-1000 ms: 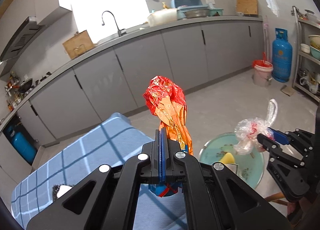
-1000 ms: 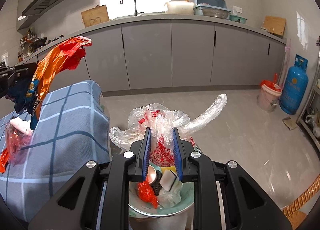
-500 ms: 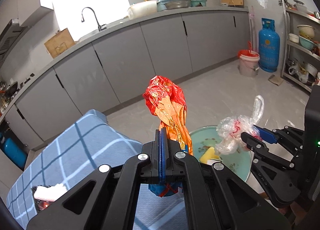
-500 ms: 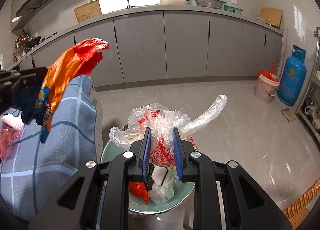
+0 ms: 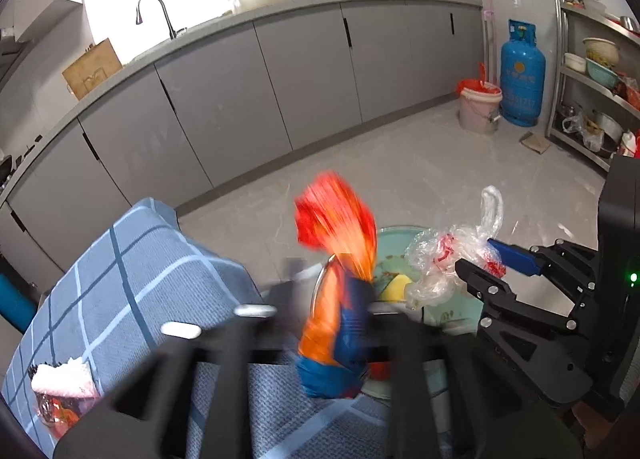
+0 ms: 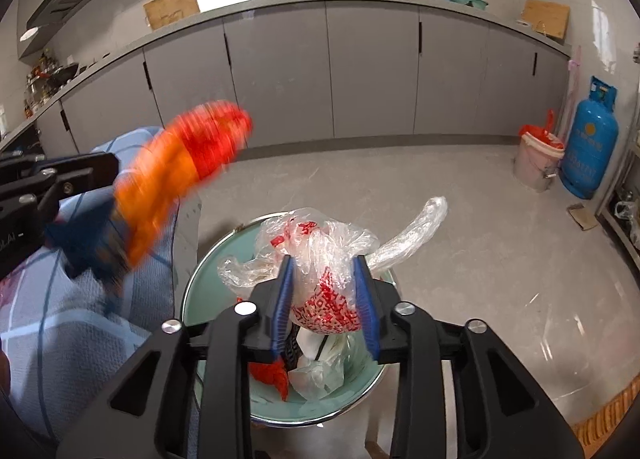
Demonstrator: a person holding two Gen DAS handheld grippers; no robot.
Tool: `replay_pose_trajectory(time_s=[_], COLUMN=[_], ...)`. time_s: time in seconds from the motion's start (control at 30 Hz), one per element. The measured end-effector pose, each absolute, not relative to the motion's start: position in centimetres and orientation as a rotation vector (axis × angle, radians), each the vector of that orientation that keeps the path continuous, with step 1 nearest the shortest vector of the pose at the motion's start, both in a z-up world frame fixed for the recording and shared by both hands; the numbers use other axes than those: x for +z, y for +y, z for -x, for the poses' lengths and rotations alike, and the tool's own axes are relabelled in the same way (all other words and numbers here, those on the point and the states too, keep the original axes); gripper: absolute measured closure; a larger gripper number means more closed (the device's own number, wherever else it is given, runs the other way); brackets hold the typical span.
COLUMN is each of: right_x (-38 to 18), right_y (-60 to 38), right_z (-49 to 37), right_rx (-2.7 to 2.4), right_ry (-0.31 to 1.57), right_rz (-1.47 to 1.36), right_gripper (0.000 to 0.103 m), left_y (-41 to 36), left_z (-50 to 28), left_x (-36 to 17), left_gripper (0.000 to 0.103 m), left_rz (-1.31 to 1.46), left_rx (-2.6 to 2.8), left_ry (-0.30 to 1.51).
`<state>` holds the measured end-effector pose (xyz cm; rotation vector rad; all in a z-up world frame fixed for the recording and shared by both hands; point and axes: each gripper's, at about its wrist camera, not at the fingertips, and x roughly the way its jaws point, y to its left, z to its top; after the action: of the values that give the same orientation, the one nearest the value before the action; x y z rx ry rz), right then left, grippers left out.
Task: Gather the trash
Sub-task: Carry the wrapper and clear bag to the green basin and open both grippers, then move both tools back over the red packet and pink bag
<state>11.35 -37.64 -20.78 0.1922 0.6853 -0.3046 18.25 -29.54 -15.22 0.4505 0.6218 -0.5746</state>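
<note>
A checked cloth lies beside the basin, already holding scraps. Both tools, clenched before, are now opening: left tool around the wrapper, right tool around the bag.

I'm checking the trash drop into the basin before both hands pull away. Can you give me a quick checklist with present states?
1. Left tool opening, orange wrapper between the jaws: ok.
2. Right tool opening around the plastic bag: ok.
3. Bag over the green basin: ok.
4. Wrapper over the basin: not ok, it hangs at the rim by the checked cloth.
5. Wrapper free of the pads: cannot tell, blurred.
</note>
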Motion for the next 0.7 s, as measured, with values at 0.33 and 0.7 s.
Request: replay_pose_trajectory(time_s=[0.33,0.7], right_x=[-21.4,-20.4], right_y=[-38.1,-36.2], right_z=[-10.2,-9.9], right_rx=[-0.339,-0.316], right_ry=[0.692,0.686], right_rz=[-0.220,-0.228], right_gripper=[0.037,0.034], left_y=[-27.9,-23.8], left_z=[-18.9,-18.3], left_x=[-14.9,-12.7], left_gripper=[0.040,0.026], left_rz=[-0.429,-0.407], left_rx=[-0.537,-0.446], left_ry=[0.623,0.580])
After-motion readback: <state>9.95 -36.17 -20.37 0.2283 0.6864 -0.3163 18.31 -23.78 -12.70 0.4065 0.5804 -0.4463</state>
